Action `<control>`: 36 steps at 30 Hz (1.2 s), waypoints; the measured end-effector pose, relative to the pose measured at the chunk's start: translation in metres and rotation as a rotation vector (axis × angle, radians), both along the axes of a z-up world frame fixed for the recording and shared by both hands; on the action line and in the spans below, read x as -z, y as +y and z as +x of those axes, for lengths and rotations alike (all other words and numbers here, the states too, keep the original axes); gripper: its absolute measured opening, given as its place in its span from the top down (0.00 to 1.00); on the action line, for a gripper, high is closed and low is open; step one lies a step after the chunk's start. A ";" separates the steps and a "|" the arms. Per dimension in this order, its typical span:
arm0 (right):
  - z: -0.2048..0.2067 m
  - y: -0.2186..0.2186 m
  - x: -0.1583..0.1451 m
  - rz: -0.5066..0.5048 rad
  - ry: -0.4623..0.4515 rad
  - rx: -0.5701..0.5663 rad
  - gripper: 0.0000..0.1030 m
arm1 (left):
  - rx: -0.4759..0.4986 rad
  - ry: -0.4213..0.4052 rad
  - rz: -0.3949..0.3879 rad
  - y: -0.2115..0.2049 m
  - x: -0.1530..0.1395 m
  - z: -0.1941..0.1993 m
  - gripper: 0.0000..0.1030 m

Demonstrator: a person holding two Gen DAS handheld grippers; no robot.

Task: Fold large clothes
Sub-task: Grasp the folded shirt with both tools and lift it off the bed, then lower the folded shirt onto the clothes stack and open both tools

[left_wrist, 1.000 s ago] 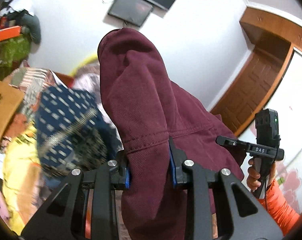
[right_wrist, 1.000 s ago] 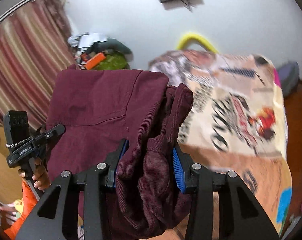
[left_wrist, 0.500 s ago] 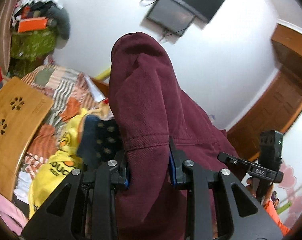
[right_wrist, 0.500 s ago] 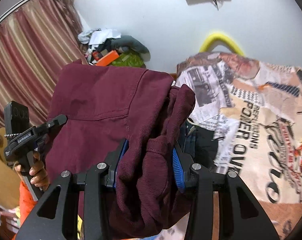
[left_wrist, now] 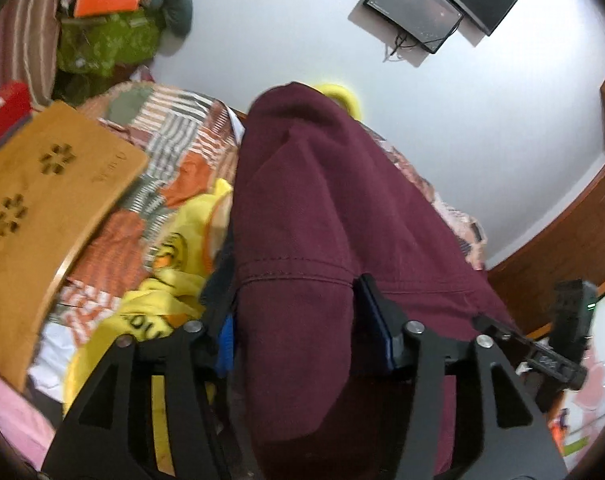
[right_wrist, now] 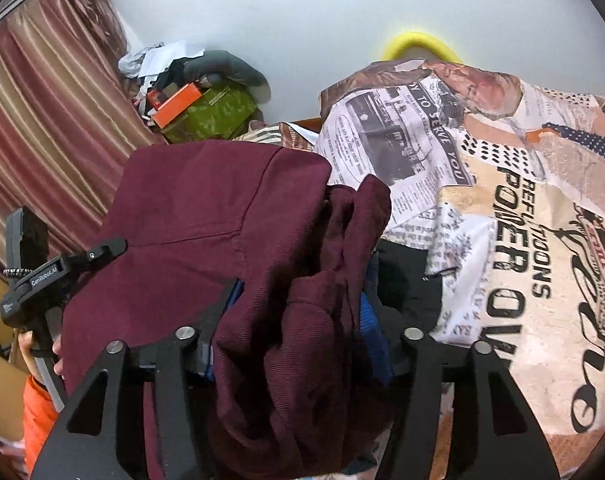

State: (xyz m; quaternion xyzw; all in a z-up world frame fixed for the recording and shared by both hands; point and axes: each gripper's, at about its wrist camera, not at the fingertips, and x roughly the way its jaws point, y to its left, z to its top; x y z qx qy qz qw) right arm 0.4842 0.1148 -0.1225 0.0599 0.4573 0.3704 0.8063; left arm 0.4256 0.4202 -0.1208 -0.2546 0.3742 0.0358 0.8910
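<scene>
A: Two views. Left wrist first: left claw [left_wrist: 292, 322], jaws opening, thick fold of maroon cotton garment [left_wrist: 322, 200] between the blue pads.

B: Pressing on it?

A: Right pad [left_wrist: 376, 330] sits against the cloth edge, left pad mostly hidden. Can't tell if it's truly clamped or just let go. Cloth stands up out of the jaws and drapes right, toward the other handheld gripper's body at the frame edge.

B: Under it?

A: Bed with orange-and-grey patchwork quilt [left_wrist: 170, 152], crumpled yellow printed shirt [left_wrist: 170, 280] just left of the claw, light bamboo lap tray with flower cut-outs [left_wrist: 42, 200] far left. Dark wall-mounted screen [left_wrist: 422, 16] up top.

B: Right wrist?

A: Right claw [right_wrist: 290, 330], jaws opening too, bunched maroon corduroy-looking fold of the same garment [right_wrist: 222, 216] between them. Fabric fills the gap and touches both pads, so it reads as gripped. Garment spans left to the other claw's handle, held by a hand [right_wrist: 42, 354].

B: Background?

A: Newspaper-print bedsheet with bold lettering [right_wrist: 502, 240] right, striped pink curtain [right_wrist: 42, 120] left.
</scene>
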 end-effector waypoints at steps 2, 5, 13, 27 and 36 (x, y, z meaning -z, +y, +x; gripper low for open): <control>-0.007 -0.005 -0.006 -0.015 -0.008 0.003 0.45 | -0.032 0.010 0.066 -0.006 -0.009 -0.009 0.46; -0.022 -0.013 -0.019 -0.036 -0.052 0.010 0.45 | -0.079 0.003 0.147 -0.015 -0.025 -0.028 0.46; -0.089 -0.042 -0.087 -0.039 -0.265 0.013 0.45 | -0.098 -0.093 0.321 -0.058 -0.085 -0.098 0.46; -0.267 -0.112 -0.208 0.196 -0.714 0.034 0.45 | -0.070 -0.549 0.467 -0.193 -0.200 -0.280 0.46; -0.323 -0.125 -0.202 0.211 -0.823 0.062 0.45 | -0.163 -0.657 0.570 -0.245 -0.189 -0.357 0.44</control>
